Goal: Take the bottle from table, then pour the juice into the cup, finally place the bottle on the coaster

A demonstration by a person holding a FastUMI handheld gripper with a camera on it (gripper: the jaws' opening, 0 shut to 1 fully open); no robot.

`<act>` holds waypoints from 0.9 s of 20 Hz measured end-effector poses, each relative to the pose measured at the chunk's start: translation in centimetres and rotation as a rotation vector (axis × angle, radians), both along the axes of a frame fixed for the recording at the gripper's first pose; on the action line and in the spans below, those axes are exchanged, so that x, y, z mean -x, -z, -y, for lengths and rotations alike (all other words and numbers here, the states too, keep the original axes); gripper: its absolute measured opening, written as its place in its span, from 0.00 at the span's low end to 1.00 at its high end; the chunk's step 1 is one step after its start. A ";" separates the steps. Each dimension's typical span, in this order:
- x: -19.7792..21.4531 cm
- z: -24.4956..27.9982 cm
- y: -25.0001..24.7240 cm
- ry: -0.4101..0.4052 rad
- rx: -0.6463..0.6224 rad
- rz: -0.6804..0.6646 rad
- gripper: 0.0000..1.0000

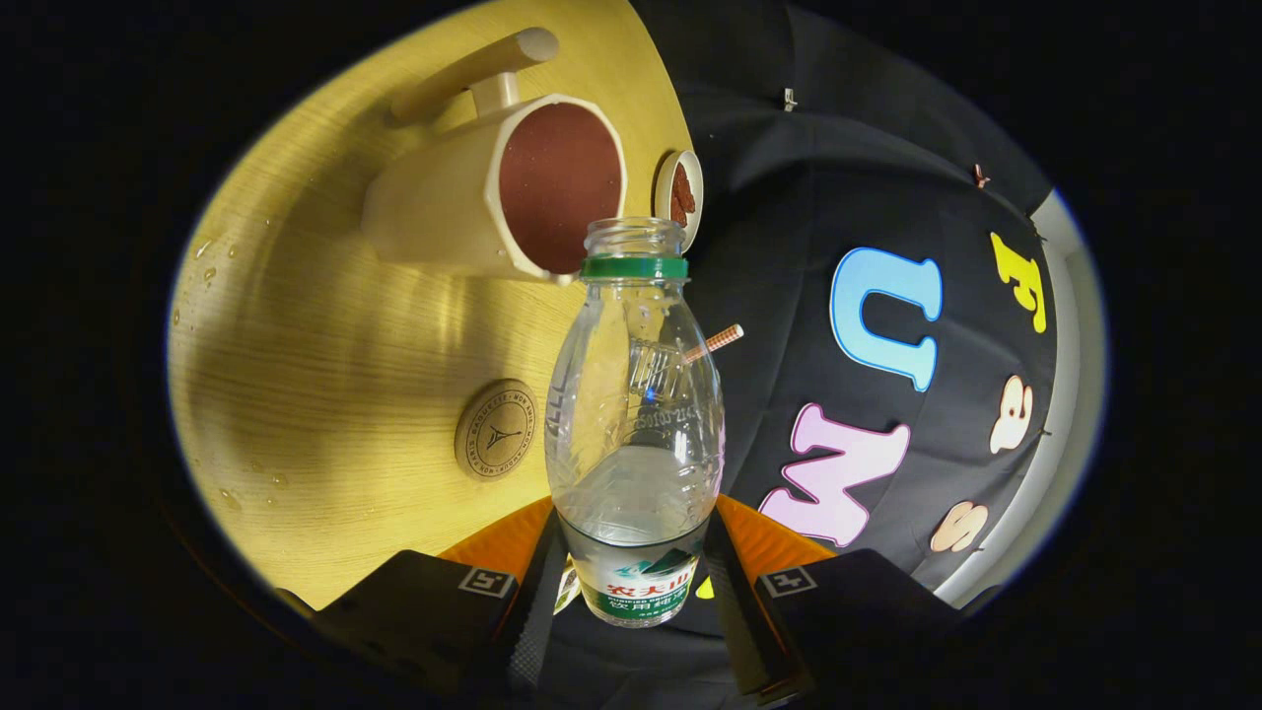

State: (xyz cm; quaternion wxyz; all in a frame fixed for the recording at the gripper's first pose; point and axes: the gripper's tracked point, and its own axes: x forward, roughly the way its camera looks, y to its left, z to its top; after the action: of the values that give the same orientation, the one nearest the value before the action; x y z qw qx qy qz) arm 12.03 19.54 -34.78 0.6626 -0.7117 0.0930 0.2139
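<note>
Gripper view has the gripper [631, 582] clamped on the uncapped plastic bottle [634, 414], both fingers pressing its labelled base. The whole view is rolled sideways, so the hand looks tipped for pouring, the bottle's mouth beside the cream cup [493, 192]. Next, I judge: level off and carry it to the round coaster [496, 430] on the wooden table [325, 335].

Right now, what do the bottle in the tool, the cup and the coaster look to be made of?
The clear, green-collared bottle, clamped between the tool's fingers, looks like thin glossy plastic: see-through with moulded ridges. The cream handled cup seems matte ceramic or plastic, with a dull, opaque surface; I can't tell which. The round brown coaster on the wooden table looks like cork or wood, matte with a printed emblem.
</note>
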 end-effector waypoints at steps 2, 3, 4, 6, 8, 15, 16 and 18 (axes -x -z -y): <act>-0.1 0.2 -0.1 -0.007 0.016 0.004 0.75; -0.2 0.2 -0.2 -0.010 0.023 0.007 0.75; -0.2 0.2 -0.3 -0.012 0.028 0.010 0.75; -0.4 0.2 -0.4 -0.014 0.033 0.011 0.75; -0.6 0.2 -0.7 -0.019 0.040 0.015 0.75; -1.4 -0.3 -0.9 -0.049 0.071 0.037 0.75; -1.5 -0.5 -1.1 -0.053 0.078 0.043 0.75; -1.5 -0.3 -1.1 -0.061 0.090 0.051 0.74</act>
State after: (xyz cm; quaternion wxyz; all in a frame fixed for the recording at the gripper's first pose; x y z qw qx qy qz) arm 13.55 19.83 -33.67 0.6254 -0.7484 0.0639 0.2114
